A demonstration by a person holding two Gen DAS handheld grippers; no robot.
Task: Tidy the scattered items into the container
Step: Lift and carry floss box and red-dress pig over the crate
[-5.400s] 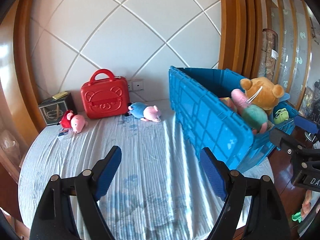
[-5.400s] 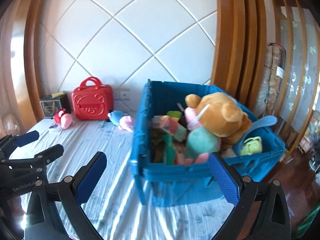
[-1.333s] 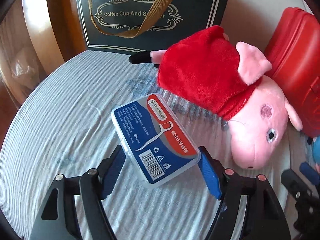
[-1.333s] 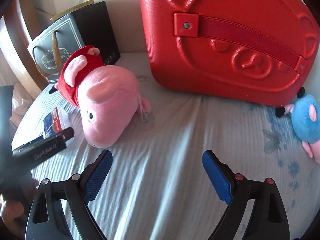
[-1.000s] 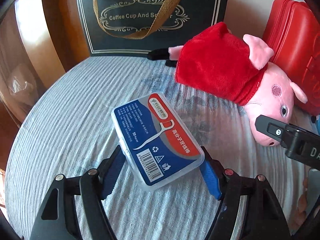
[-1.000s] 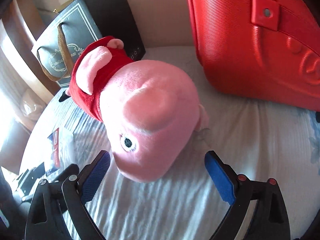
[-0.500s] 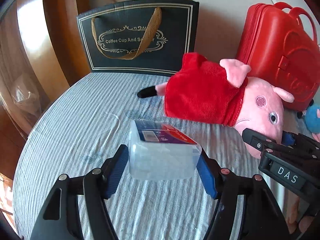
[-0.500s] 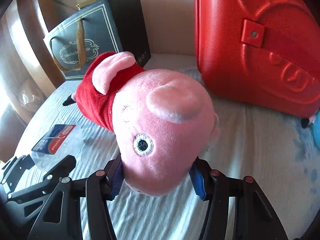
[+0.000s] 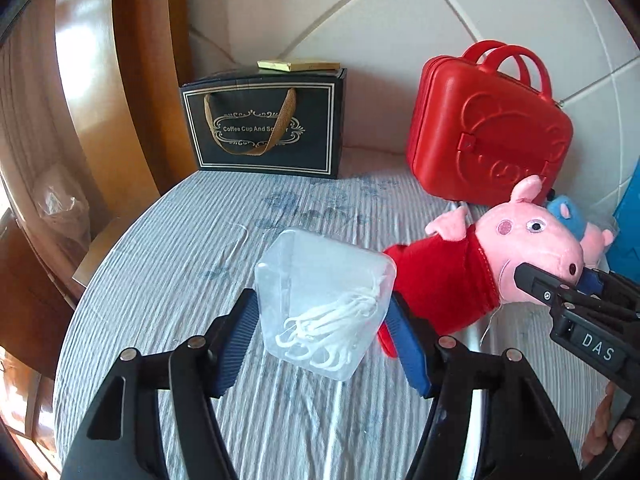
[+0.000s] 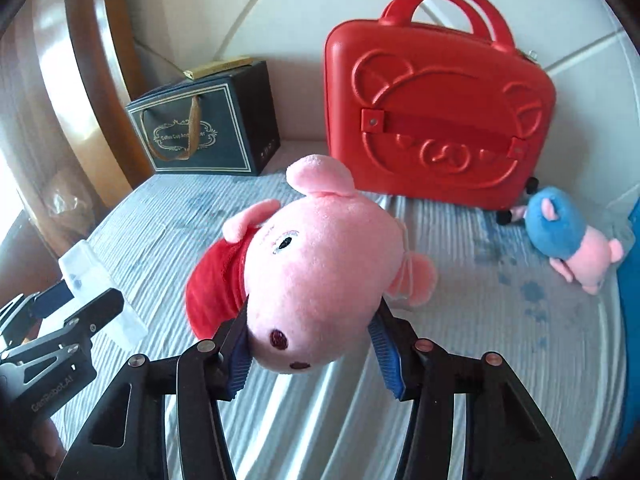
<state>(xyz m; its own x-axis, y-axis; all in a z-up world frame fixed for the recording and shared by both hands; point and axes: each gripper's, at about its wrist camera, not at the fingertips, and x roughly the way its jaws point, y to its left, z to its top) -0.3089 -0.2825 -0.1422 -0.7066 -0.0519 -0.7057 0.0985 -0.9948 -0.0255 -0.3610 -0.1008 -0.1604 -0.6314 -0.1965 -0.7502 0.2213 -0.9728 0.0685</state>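
Observation:
My left gripper (image 9: 320,308) is shut on a clear plastic floss-pick box (image 9: 324,276), held off the striped cloth with white picks showing through its underside. In the right wrist view the same box (image 10: 86,268) shows at far left. The right gripper (image 10: 310,316) has its jaws closing on the head of a pink pig plush in a red dress (image 10: 320,256); both pads press into the snout and the toy hangs lifted. From the left wrist view the pig (image 9: 532,240) hangs at right. A blue crate edge (image 10: 632,272) shows at the far right.
A red hard case (image 10: 436,120) stands against the tiled wall, a black paper gift bag (image 10: 204,136) to its left. A small blue-and-pink pig plush (image 10: 560,232) lies by the case near the crate. The striped cloth surface (image 9: 180,248) curves off at left beside wooden trim.
Both grippers closed on their items and rose. The floss box tipped over to show its clear underside; the pig lifted off the cloth and swung right, toward the red case.

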